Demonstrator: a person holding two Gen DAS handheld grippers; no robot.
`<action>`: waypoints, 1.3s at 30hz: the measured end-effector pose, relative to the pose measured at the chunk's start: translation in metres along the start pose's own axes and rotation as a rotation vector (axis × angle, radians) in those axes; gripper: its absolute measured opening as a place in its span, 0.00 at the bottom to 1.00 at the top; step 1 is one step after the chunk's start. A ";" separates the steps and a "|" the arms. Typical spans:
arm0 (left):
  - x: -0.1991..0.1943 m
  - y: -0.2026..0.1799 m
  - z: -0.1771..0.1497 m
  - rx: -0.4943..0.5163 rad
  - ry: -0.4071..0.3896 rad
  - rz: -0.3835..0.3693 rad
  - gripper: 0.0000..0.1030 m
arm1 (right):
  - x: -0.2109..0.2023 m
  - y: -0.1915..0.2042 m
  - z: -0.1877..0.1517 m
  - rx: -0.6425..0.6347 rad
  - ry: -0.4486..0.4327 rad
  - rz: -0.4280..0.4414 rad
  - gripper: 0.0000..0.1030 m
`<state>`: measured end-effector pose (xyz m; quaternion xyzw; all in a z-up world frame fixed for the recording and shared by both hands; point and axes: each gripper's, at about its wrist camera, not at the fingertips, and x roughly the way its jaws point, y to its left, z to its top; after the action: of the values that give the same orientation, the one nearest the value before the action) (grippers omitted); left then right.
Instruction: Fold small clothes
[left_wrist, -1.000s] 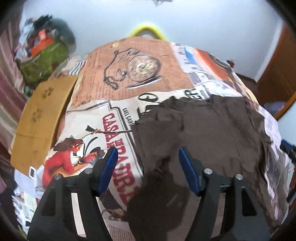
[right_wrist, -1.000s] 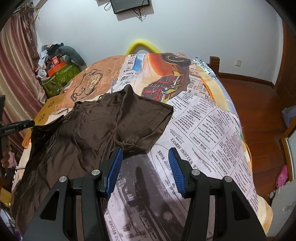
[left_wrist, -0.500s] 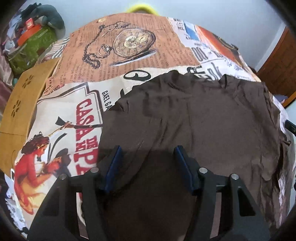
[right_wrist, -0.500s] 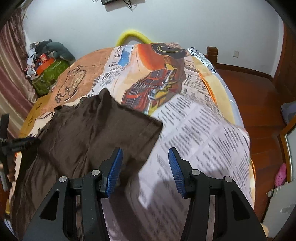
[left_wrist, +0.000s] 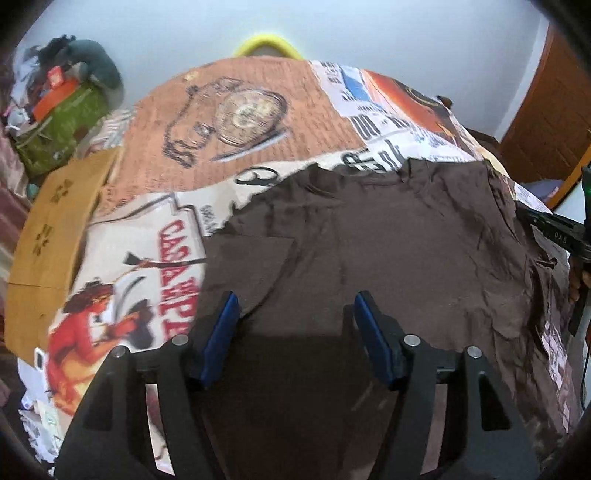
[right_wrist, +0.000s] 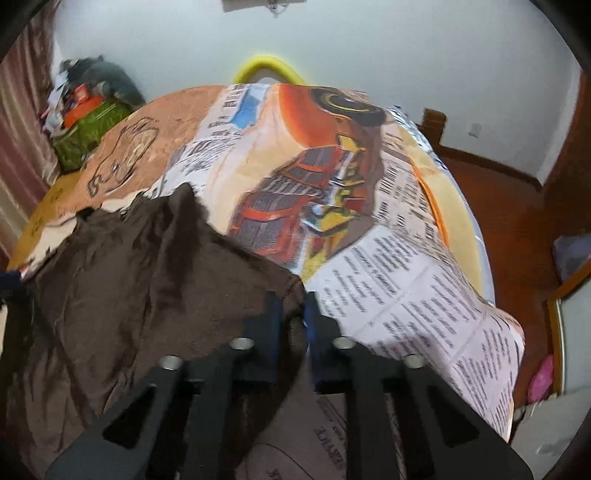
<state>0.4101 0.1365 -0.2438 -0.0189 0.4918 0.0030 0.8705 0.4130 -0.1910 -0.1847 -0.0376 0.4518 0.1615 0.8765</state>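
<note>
— How does the shirt look?
— Your left claw (left_wrist: 295, 317) hangs wide over the wrinkled brown shirt (left_wrist: 388, 236), spread on the newspaper-print bedspread (right_wrist: 399, 280).
— And your right claw (right_wrist: 294, 314)?
— Pinched narrow on the shirt's corner.

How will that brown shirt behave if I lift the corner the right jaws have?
Probably floppy: the brown shirt lies creased and draped. Its pinched corner already peaks at the right gripper. It likely trails, dragging on the printed sheet.
</note>
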 end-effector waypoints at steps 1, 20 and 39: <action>-0.006 0.007 0.000 -0.012 -0.012 0.018 0.64 | 0.000 0.001 0.002 -0.009 -0.002 -0.005 0.06; -0.004 0.050 -0.006 -0.109 -0.022 0.101 0.67 | -0.052 -0.027 0.039 0.042 -0.104 -0.060 0.04; 0.037 0.019 -0.002 -0.121 0.056 0.047 0.68 | 0.019 0.096 0.030 -0.038 0.045 0.217 0.08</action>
<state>0.4269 0.1553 -0.2777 -0.0600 0.5154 0.0525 0.8533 0.4167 -0.0893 -0.1748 -0.0086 0.4699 0.2629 0.8426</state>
